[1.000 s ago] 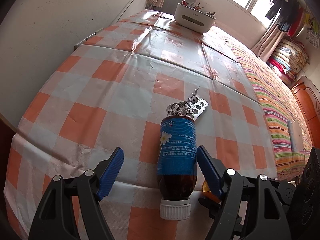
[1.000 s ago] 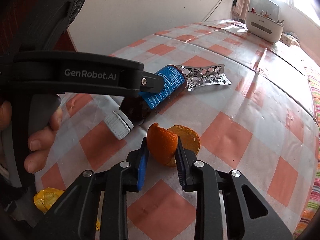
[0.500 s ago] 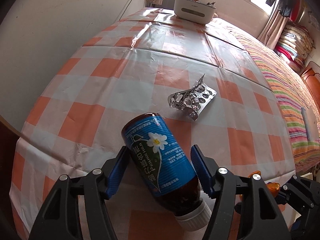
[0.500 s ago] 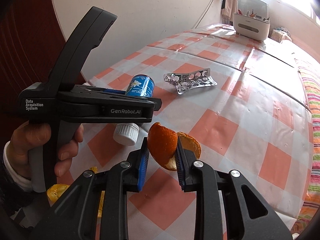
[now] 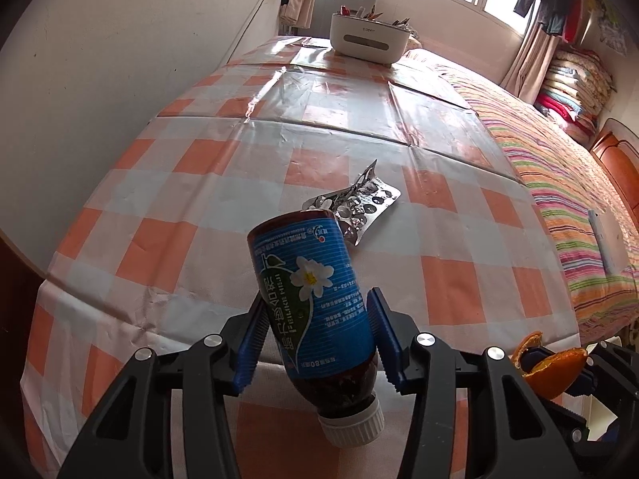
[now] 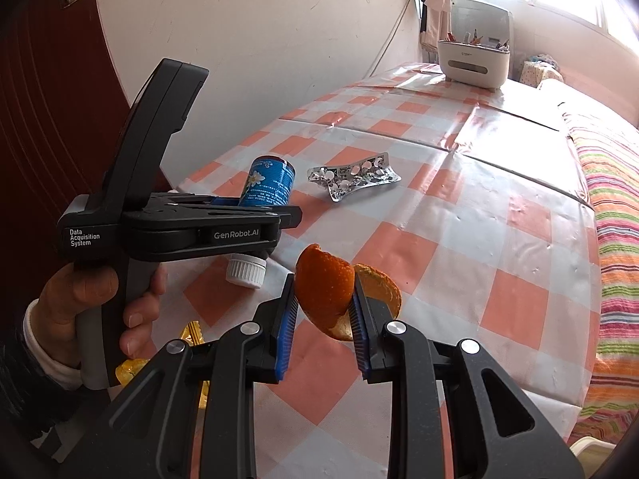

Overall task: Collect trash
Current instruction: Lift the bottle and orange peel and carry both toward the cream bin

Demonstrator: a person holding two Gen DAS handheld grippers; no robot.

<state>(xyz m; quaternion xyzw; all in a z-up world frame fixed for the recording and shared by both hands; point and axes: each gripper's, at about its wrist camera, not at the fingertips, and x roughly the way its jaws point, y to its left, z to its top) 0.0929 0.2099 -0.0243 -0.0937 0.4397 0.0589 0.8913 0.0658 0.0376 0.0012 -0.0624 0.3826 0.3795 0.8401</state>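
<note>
Closing on the bottle, left tool now has it tipped up off the table, vs lying flat a sec ago; right tool stays clamped on peel, higher.

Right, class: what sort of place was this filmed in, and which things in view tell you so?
Most likely a bedroom in a home. A bed with a striped cover stands beside the checked tablecloth, folded quilts are stacked by the window, and clothes hang above.
</note>
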